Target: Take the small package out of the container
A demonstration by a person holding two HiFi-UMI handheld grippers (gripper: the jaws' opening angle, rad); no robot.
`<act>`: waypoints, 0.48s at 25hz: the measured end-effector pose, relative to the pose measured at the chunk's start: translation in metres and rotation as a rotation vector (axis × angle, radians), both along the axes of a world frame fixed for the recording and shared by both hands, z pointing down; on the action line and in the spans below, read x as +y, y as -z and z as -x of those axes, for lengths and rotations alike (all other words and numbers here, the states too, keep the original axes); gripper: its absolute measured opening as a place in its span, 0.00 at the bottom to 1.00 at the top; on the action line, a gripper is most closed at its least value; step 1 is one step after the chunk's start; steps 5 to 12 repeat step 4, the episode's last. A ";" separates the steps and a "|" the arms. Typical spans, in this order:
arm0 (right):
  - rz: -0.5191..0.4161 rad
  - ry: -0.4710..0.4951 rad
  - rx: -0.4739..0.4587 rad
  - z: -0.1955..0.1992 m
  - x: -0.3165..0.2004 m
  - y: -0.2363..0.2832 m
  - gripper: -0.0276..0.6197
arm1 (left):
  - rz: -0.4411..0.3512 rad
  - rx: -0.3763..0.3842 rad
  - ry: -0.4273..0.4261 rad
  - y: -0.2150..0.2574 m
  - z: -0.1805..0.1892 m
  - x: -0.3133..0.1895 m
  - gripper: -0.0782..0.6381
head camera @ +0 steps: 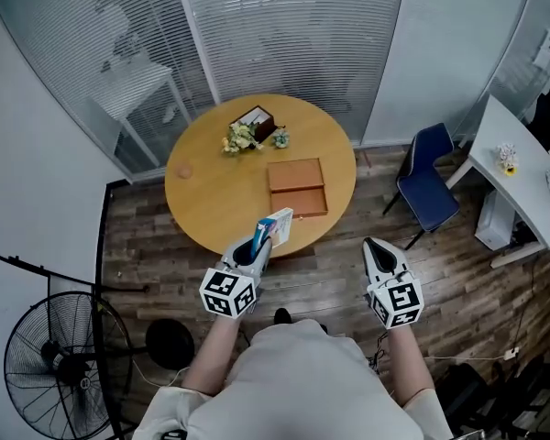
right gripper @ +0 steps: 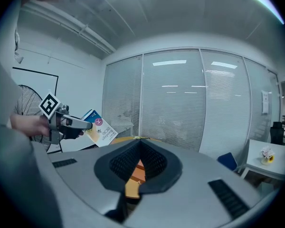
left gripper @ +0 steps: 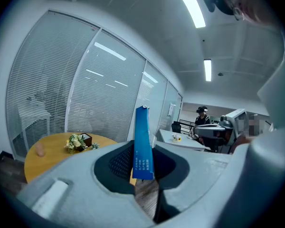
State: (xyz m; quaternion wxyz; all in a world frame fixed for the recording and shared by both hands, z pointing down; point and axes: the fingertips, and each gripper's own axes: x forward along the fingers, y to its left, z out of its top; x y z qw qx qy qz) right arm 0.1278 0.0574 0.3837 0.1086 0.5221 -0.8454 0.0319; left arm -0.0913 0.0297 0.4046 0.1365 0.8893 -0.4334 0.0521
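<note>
Small package (head camera: 277,227), blue and white, is clamped between the jaws of my left gripper (head camera: 259,238). The pads press on its two broad faces near the lower end. It stands upright, and most of its length rises above the jaw tips. In the left gripper view it shows edge-on as a narrow blue strip with small print near the bottom. The right gripper view shows its white printed face up and to the left of my right jaws. The package is clear of the container (head camera: 293,174), a shallow wooden tray with nothing seen in it. That tray lies ahead of the left gripper and slightly to its right, on the round table (head camera: 211,191). The package is held over the near edge of that table, apart from the tray. Farther ahead of the left jaws, beyond the tray, a small bunch of flowers (head camera: 240,137) sits just beside a dark box (head camera: 257,119). My right gripper (head camera: 378,250) hangs over the wooden floor, to the right of the left gripper and well apart from it. Its jaws are together at the tips with nothing between them. A blue chair (head camera: 426,186) stands ahead of the right gripper and to its right.
</note>
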 end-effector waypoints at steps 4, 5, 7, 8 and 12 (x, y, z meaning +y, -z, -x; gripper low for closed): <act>0.001 0.002 0.000 -0.002 -0.001 0.000 0.05 | 0.000 0.001 -0.001 0.001 -0.004 0.000 0.21; 0.001 0.002 0.000 -0.002 -0.001 0.000 0.05 | 0.000 0.001 -0.001 0.001 -0.004 0.000 0.21; 0.001 0.002 0.000 -0.002 -0.001 0.000 0.05 | 0.000 0.001 -0.001 0.001 -0.004 0.000 0.21; 0.001 0.002 0.000 -0.002 -0.001 0.000 0.05 | 0.000 0.001 -0.001 0.001 -0.004 0.000 0.21; 0.001 0.002 0.000 -0.002 -0.001 0.000 0.05 | 0.000 0.001 -0.001 0.001 -0.004 0.000 0.21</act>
